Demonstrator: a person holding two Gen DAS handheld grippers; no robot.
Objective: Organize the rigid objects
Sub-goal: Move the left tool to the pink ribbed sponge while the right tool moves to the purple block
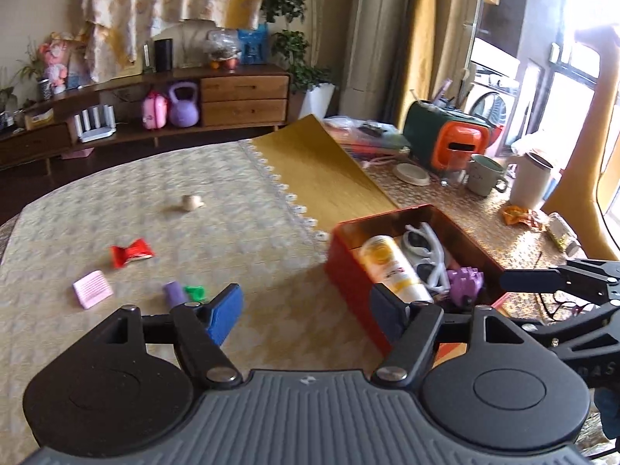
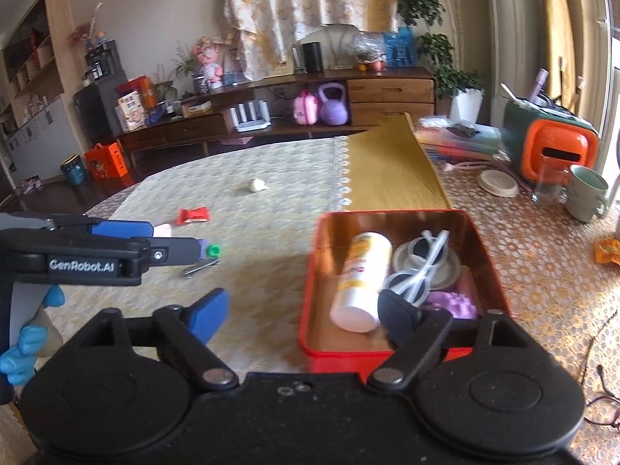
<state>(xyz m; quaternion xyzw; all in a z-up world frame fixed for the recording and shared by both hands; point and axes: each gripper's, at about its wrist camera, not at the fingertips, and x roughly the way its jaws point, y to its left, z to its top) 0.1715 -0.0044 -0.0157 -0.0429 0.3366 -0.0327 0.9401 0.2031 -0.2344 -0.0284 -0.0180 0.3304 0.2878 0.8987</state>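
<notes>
red tin box (image 2: 391,352) sits on the table cloth (image 1: 193,209), lid off, holding a white-and-yellow bottle (image 2: 362,281) lying on its side, white sunglasses (image 2: 420,267) and a purple toothed piece (image 2: 457,304). left gripper (image 1: 308,306) has jaws apart with nothing between them, near the box's left wall. right gripper (image 2: 310,312) has jaws apart, empty, over the box's near edge. loose on the cloth: red wrapper (image 1: 130,255), pink ridged block (image 1: 93,293), purple cylinder (image 1: 174,293), green piece (image 1: 195,292), pale lump (image 1: 190,202), nail clipper (image 2: 199,267).
</notes>
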